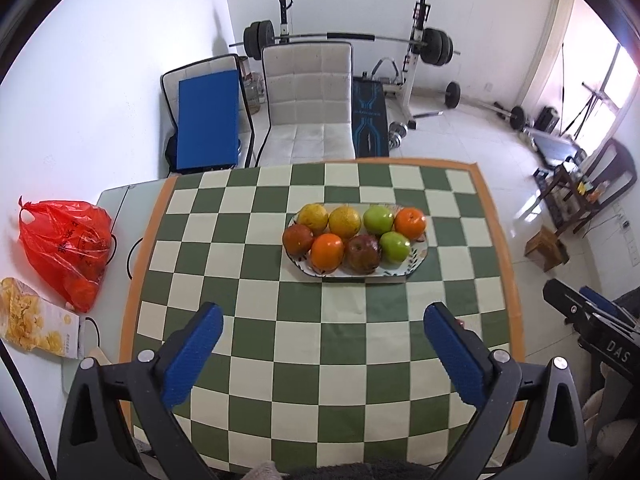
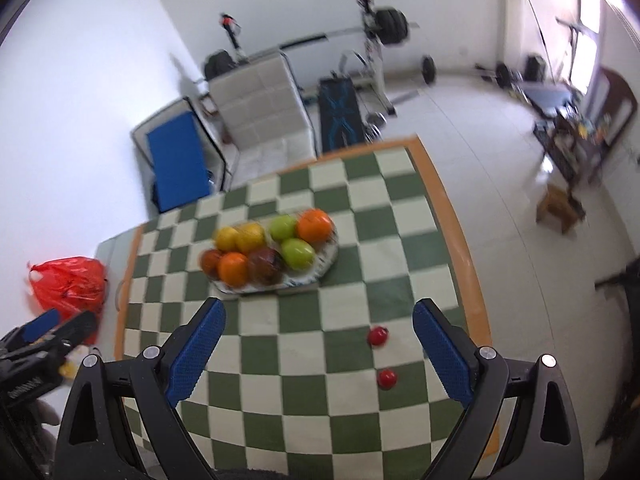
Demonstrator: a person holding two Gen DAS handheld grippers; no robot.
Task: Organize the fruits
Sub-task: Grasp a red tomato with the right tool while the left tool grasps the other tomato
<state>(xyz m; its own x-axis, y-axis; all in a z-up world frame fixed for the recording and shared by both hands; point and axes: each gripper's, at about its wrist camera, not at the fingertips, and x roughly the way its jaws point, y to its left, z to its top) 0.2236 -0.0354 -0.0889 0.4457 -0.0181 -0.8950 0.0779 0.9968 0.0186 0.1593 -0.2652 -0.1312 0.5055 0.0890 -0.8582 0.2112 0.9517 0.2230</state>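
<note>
A patterned oval plate sits on the green-and-cream checked tablecloth, filled with several fruits. They are yellow lemons, green apples, oranges and dark red apples. My left gripper hovers open over the near part of the table, short of the plate, holding nothing. My right gripper is open too, nearer the table's right edge. Two small red fruits lie on the cloth between its fingers. The right wrist view is blurred.
A red plastic bag with fruit inside and a yellow cereal box lie left of the cloth. A white padded chair stands behind the table, with a barbell rack further back. The other gripper shows at the right edge.
</note>
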